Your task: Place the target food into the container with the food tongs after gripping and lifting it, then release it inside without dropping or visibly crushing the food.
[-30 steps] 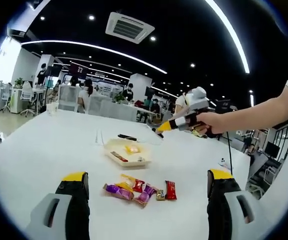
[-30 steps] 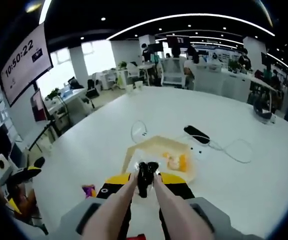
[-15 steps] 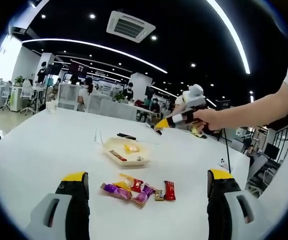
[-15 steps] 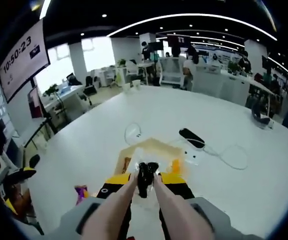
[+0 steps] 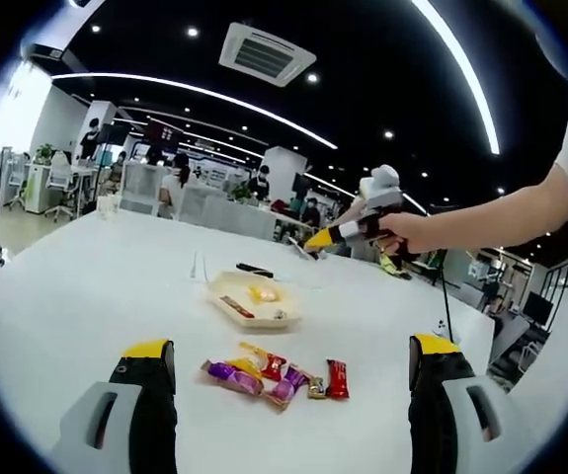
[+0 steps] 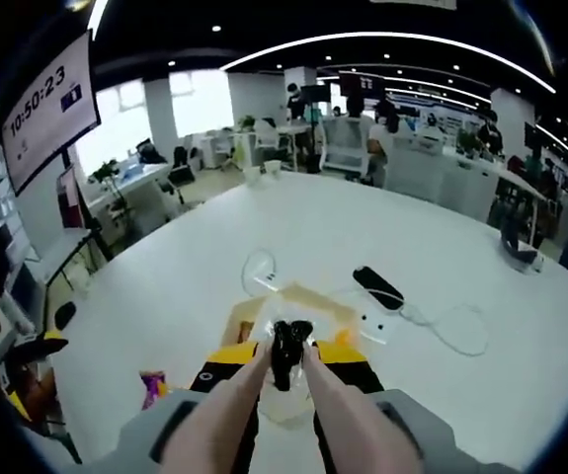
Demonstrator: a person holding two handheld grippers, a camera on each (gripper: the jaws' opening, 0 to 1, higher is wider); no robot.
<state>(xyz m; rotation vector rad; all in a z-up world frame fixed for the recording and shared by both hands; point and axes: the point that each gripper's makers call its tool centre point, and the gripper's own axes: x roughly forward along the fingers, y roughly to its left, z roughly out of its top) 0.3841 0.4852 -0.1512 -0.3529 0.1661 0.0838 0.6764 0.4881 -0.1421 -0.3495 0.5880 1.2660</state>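
The left gripper (image 5: 288, 380) is held low and level over the white table (image 5: 76, 286), its yellow-tipped jaws spread wide at 7 and 5 o'clock with nothing between them; it is judged to be parked out of the work so that the scene stays framed. Just beyond the jaws, near 6 o'clock, a loose row of wrapped candies (image 5: 276, 376) lies on the table, purple at one end and red at the other; these are taken to be the remaining target food, not yet collected. Further out, toward the centre, the shallow cream container (image 5: 251, 302) rests on the table with a yellow piece and a small reddish bar already inside, so part of the work is judged done.

In the right gripper view the right gripper (image 6: 285, 361) is seen closed on the handles of the food tongs (image 6: 286, 354), whose pale arms converge on a dark tip at the centre. Whether anything is pinched in that tip cannot be told. The tip is held over the container (image 6: 288, 301), presumably for a release inside. Beyond lie a clear lid (image 6: 261, 269) and a black remote-like device (image 6: 376, 287) with its cable.
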